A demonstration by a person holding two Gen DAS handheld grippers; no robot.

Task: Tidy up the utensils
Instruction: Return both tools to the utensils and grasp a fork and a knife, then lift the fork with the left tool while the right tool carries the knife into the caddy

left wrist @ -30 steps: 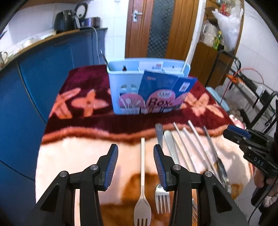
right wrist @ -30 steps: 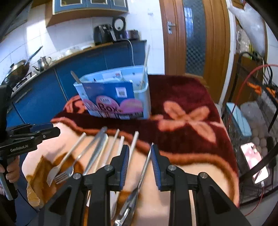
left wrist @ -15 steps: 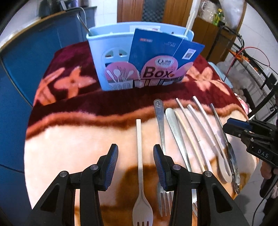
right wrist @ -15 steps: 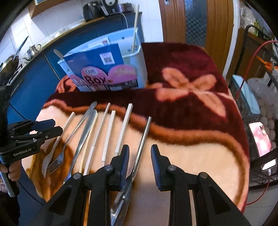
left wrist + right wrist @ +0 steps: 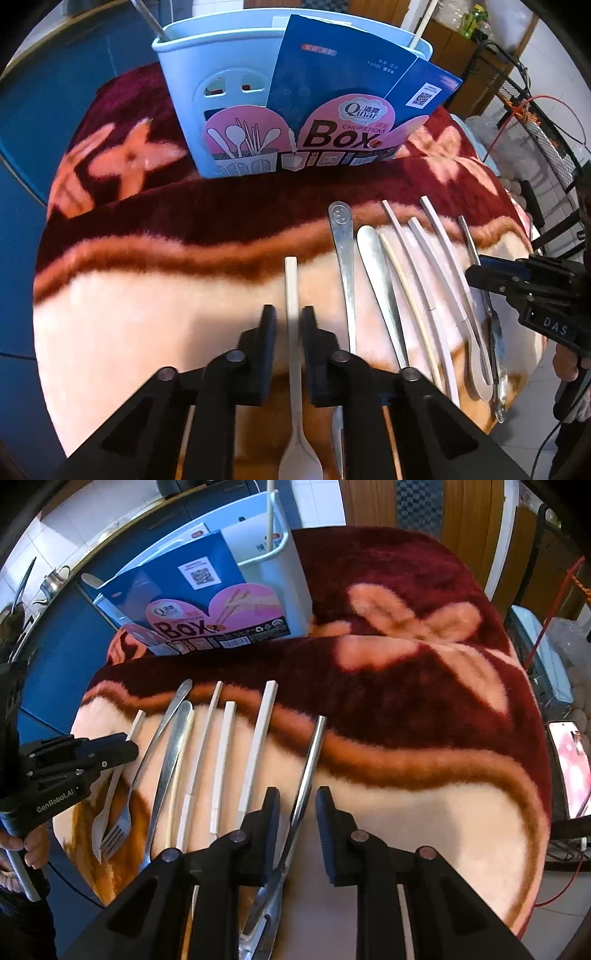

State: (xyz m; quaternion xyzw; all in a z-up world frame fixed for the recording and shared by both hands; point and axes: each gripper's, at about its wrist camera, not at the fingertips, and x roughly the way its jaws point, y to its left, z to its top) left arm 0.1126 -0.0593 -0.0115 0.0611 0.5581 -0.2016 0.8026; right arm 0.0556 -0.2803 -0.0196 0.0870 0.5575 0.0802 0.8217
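- The left gripper (image 5: 288, 321) has its black jaws closed on the flat handle of a white plastic fork (image 5: 291, 295); the pads press both sides of it, and the jaws have just been closing.
- The right gripper (image 5: 297, 812) has its jaws narrowly apart around the thin shiny arm of the metal tongs (image 5: 310, 760); they have just been closing, and a gap shows on the right side.
- Both utensils lie flat on a fluffy blanket (image 5: 424, 657), dark red with peach flowers and a cream area.
- Between them lie a steel fork (image 5: 343, 258), a steel spoon (image 5: 376, 266) and pale slim handles, almost parallel.
- The light blue plastic utensil box (image 5: 192, 74) stands upright behind the row, with a glossy cardboard label.
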